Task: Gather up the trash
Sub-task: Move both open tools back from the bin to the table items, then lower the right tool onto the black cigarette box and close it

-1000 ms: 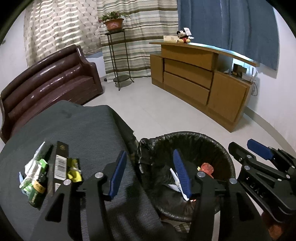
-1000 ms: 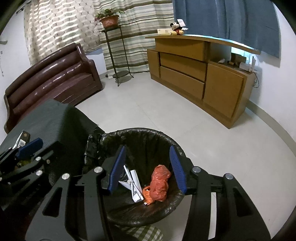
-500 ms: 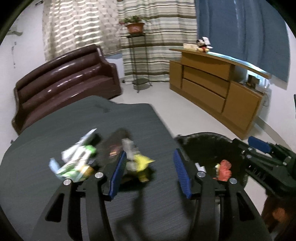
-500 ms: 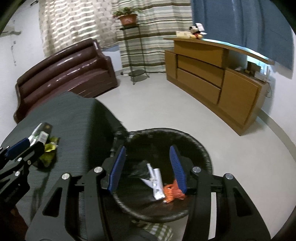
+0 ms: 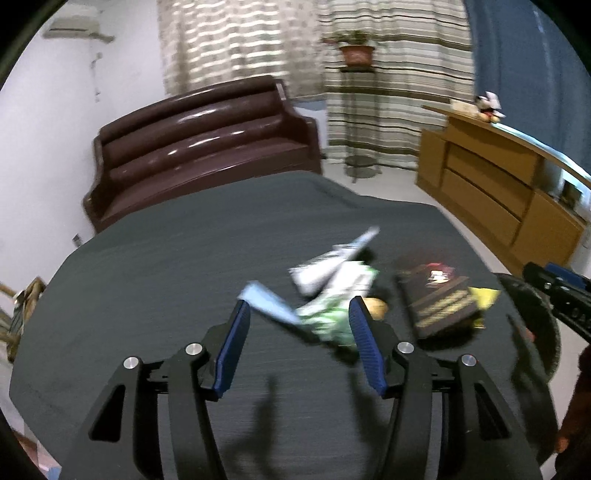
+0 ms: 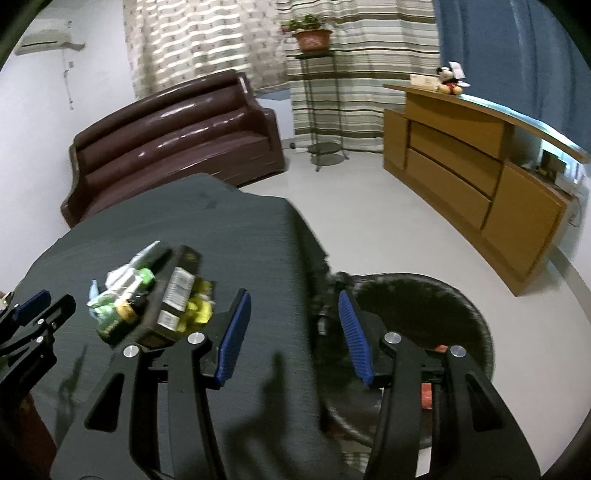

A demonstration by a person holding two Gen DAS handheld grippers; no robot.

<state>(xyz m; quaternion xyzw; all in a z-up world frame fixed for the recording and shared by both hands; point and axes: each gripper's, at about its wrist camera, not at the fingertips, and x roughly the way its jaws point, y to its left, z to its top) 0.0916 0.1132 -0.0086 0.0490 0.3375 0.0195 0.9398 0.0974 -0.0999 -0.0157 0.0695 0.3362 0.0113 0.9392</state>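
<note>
Trash (image 5: 332,295) on the table (image 5: 166,280): bring the empty, parted left gripper (image 5: 299,343) low and square over one wrapper (image 5: 334,314) before closing; right gripper (image 6: 291,328) hangs open, empty

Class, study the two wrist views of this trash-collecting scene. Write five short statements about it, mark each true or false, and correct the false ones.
1. The pile of trash lies on the dark-covered table. True.
2. The left gripper is clamped on a wrapper. False: it is open, with nothing pressed between its fingers.
3. The black-lined bin stands on the floor beside the table. True.
4. The right gripper holds a bottle. False: it is open and empty.
5. The potted plant sits on the wooden cabinet. False: it sits on a metal stand.
</note>
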